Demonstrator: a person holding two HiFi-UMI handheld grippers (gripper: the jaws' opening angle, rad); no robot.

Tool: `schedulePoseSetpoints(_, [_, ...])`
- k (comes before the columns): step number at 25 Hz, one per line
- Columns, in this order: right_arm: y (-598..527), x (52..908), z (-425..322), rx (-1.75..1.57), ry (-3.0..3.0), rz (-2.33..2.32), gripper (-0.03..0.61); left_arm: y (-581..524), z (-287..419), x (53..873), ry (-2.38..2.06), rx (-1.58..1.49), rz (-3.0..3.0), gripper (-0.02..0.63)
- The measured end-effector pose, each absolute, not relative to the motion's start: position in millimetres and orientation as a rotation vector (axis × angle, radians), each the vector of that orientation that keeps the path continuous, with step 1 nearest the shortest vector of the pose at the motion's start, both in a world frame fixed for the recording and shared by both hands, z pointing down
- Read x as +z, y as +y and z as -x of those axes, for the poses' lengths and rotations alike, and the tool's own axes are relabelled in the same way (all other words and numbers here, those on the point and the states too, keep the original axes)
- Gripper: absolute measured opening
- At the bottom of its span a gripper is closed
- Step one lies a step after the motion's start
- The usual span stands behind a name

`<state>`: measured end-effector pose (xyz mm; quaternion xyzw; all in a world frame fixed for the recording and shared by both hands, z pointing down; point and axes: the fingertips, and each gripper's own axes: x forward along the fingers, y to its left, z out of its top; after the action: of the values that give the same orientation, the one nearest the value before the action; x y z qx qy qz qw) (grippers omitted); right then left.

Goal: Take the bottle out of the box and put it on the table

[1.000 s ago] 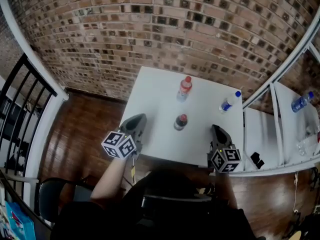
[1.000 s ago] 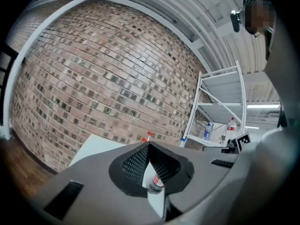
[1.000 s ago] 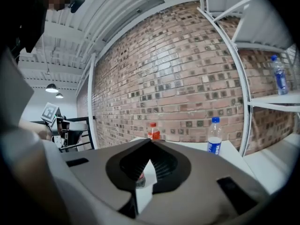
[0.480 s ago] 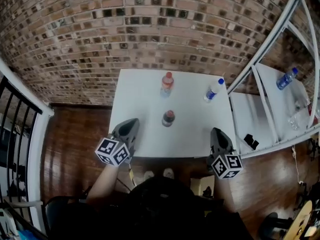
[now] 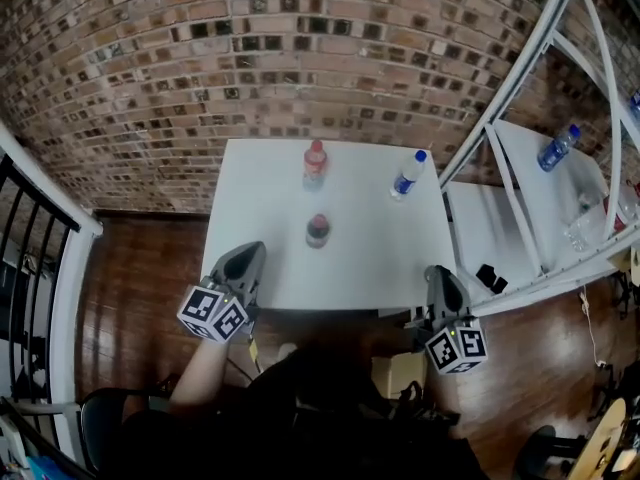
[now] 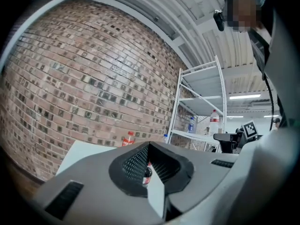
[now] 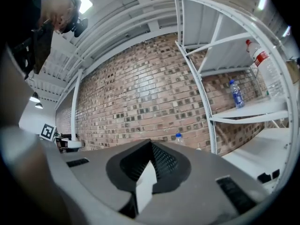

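Three bottles stand upright on the white table (image 5: 380, 258): a dark cola bottle (image 5: 318, 230) in the middle, a red-capped bottle (image 5: 315, 163) behind it, and a blue-capped bottle (image 5: 407, 173) at the back right. No box shows in any view. My left gripper (image 5: 250, 255) hovers over the table's near left corner, shut and empty. In the left gripper view the cola bottle (image 6: 147, 175) shows past the shut left gripper (image 6: 149, 146). My right gripper (image 5: 441, 273) sits at the near right corner, also shut on nothing. The right gripper (image 7: 151, 142) points at the brick wall and the blue-capped bottle (image 7: 178, 137).
A white metal rack (image 5: 520, 218) stands right of the table, with water bottles (image 5: 555, 148) and a small black object (image 5: 490, 278) on its shelves. A brick wall (image 5: 300, 58) backs the table. A black railing (image 5: 30, 238) runs on the left; a chair (image 5: 100, 408) is behind me.
Both grippers have drawn back toward the table's near edge, the right one further than the left. They stay shut. The three bottles have not moved on the table.
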<state>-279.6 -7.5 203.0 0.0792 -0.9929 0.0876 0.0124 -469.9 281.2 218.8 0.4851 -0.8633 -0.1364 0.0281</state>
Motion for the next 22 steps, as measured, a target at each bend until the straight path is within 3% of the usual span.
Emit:
schedulePoseSetpoints(10, [-14, 208, 250, 0.330, -3.104, -0.175, 0.000, 255, 411, 204, -2.703, -0.360, -1.535, 0.005])
schedulePoseSetpoints(22, [-18, 213, 240, 0.348, -3.091, -0.097, 0.000, 273, 399, 212, -2.752, -0.394, -1.407, 0.005])
